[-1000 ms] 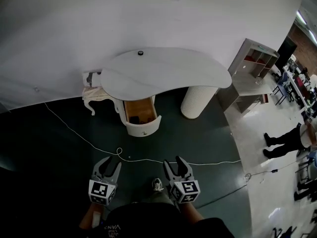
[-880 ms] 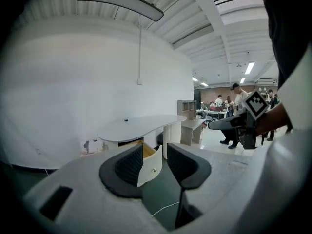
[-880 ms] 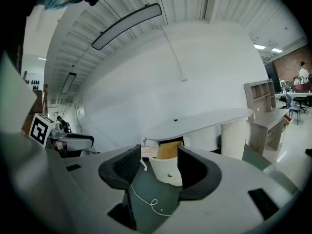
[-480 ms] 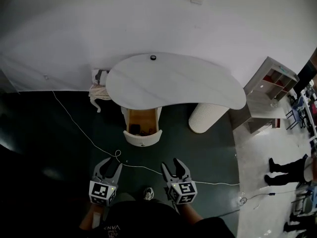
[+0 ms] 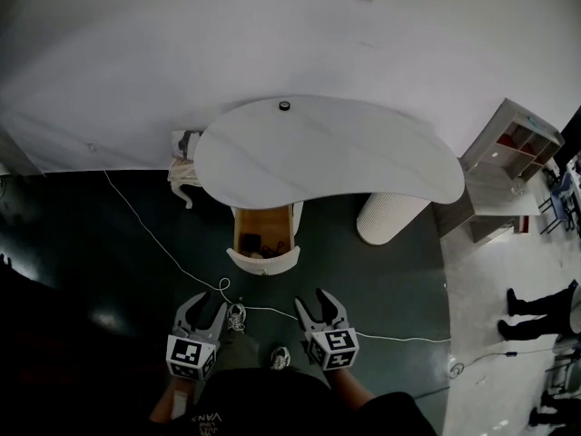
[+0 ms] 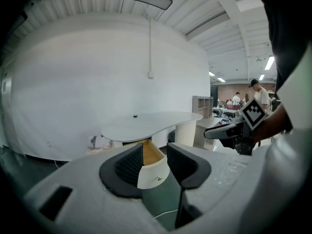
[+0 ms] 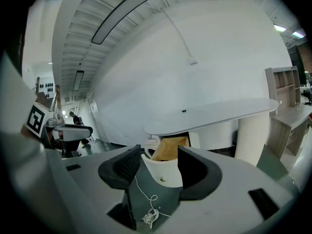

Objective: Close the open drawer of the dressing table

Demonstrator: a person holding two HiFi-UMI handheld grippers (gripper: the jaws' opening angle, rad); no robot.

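Note:
The dressing table (image 5: 318, 148) has a white kidney-shaped top and stands against the white wall. Its drawer (image 5: 264, 243) is pulled out below the top, showing a wooden inside with dark items and a rounded white front with a small knob. My left gripper (image 5: 207, 304) and right gripper (image 5: 317, 300) hang side by side over the dark floor, short of the drawer front. Both are open and empty. The drawer front (image 6: 152, 172) shows between the jaws of the left gripper (image 6: 155, 162). It also sits framed by the right gripper (image 7: 158, 167) as a white curved panel (image 7: 165, 173).
A white cable (image 5: 154, 239) runs across the dark floor in front of the drawer. A fluted white pedestal (image 5: 390, 218) holds the table's right end. A small white stool (image 5: 186, 166) stands at the left, a shelf unit (image 5: 513, 143) at the right. My shoe (image 5: 236, 316) is between the grippers.
The table and drawer have come nearer as I walked towards them. Both grippers moved forward with me. A shoe has stepped forward beside the left gripper.

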